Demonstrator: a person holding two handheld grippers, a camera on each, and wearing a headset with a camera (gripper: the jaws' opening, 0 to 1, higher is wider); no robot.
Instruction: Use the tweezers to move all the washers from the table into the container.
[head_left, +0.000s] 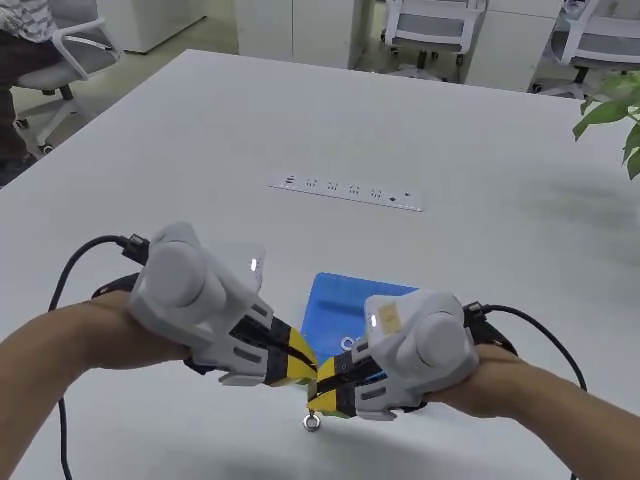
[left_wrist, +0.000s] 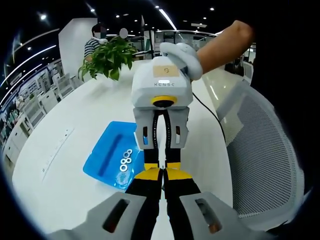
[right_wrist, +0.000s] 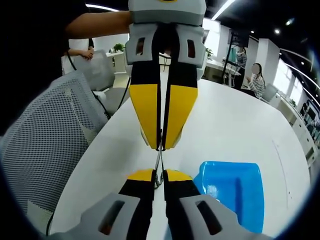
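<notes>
The left gripper (right_wrist: 161, 146) had its yellow tips pinched together on one end of the thin metal tweezers (right_wrist: 159, 162). The right gripper (right_wrist: 159, 175) faced it tip to tip, jaws drawn narrow, with the other end of the tweezers running into the slit between them. I could not tell whether those jaws actually clamped it.

In the head view the two grippers met low over the near edge of the white table (head_left: 420, 120), the left hand (head_left: 95, 335) and right hand (head_left: 505, 385) coming in from either side with black cables trailing back. Just below the meeting tips was a small metal washer (head_left: 312, 422). Whether it lay on the table or hung from the tweezers could not be made out.

Just behind the grippers stood the blue container (left_wrist: 102, 162), a shallow open tray on the table. Several washers (left_wrist: 125, 161) lay in a short row inside it.

Farther back, a strip of sockets (head_left: 345, 190) sat flush in the tabletop. A leafy green plant (left_wrist: 107, 57) stood at the table's far side, and a grey mesh chair (left_wrist: 265, 150) stood beside the table edge nearest the person.
</notes>
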